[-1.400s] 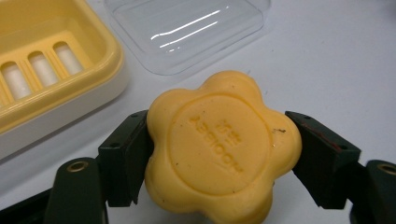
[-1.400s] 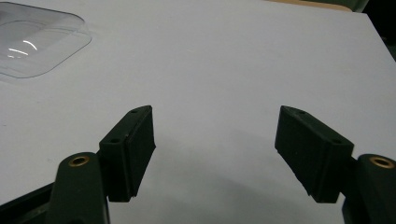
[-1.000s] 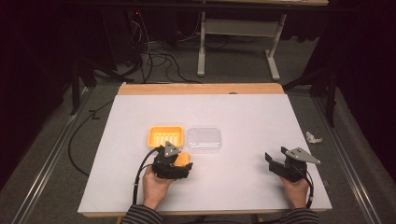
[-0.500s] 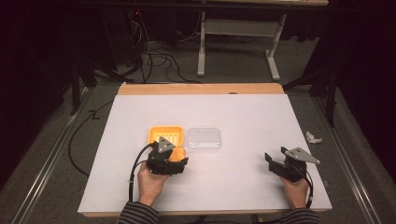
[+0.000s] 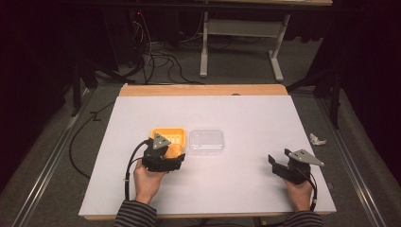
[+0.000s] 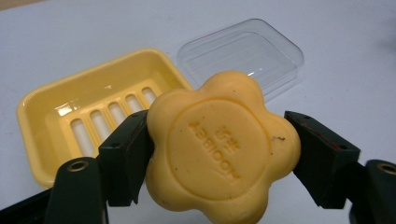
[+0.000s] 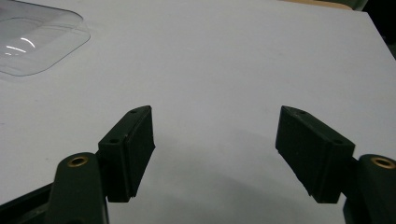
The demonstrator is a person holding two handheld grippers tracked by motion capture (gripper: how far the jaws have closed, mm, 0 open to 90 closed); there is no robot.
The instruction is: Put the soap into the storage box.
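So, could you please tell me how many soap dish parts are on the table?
2. The yellow slotted tray lies just ahead of the left tongs, which hold the soap. The clear lid lies beside it, on its right in the high view. None seem hidden.

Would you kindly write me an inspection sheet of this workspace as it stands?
Surface: white table with a wooden far edge.
Job's things: yellow flower-shaped soap held above the table; yellow slotted soap dish empty; clear lid lying beside the dish.
Clutter: crumpled white scrap on the floor to the right of the table.
Grippers: left claw shut on the soap; right claw open, holding nothing.
Cables: black cable trailing from the left claw.
Surroundings: dark room, grey floor, cables and a white table frame behind.
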